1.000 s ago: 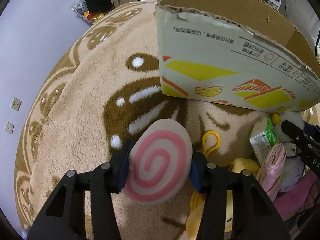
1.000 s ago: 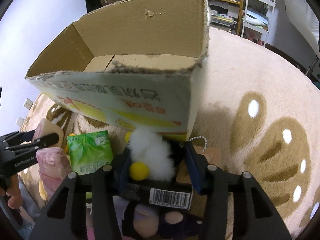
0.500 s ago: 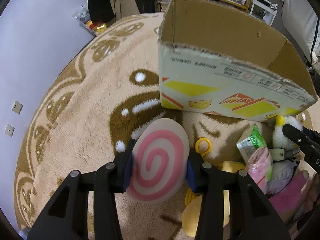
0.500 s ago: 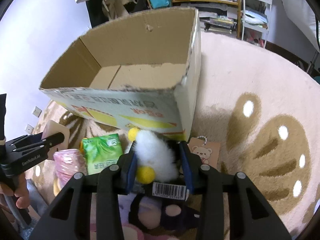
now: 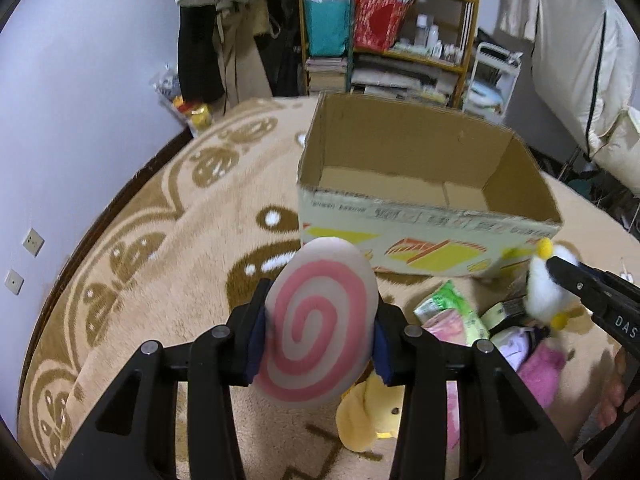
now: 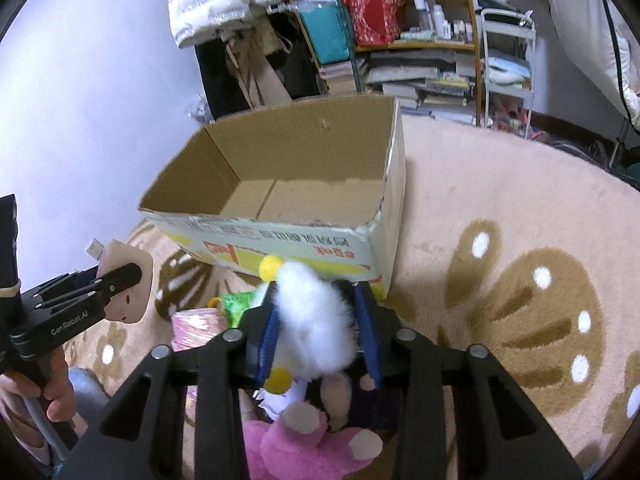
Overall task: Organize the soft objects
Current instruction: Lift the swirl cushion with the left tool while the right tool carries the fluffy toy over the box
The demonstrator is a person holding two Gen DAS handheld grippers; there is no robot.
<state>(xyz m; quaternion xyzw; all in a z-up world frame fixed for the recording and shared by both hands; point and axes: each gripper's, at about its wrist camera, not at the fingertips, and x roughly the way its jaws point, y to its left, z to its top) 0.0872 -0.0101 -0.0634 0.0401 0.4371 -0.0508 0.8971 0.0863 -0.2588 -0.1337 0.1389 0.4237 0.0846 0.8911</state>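
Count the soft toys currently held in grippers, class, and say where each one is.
2. The pink spiral cushion sits clamped in the left gripper; the white fluffy toy is pinched in the right gripper. Both are in front of the empty cardboard box. More toys lie on the rug, some possibly hidden.

Matte black two-finger left gripper (image 5: pixel 318 340) and right gripper (image 6: pixel 320 330), each with dark blue pads (image 6: pixel 267 332) and round silver screws (image 5: pixel 412 331); white "GenRobot.AI" lettering along the left gripper's side, a bare hand (image 6: pixel 48 394) wrapped below the lettering.
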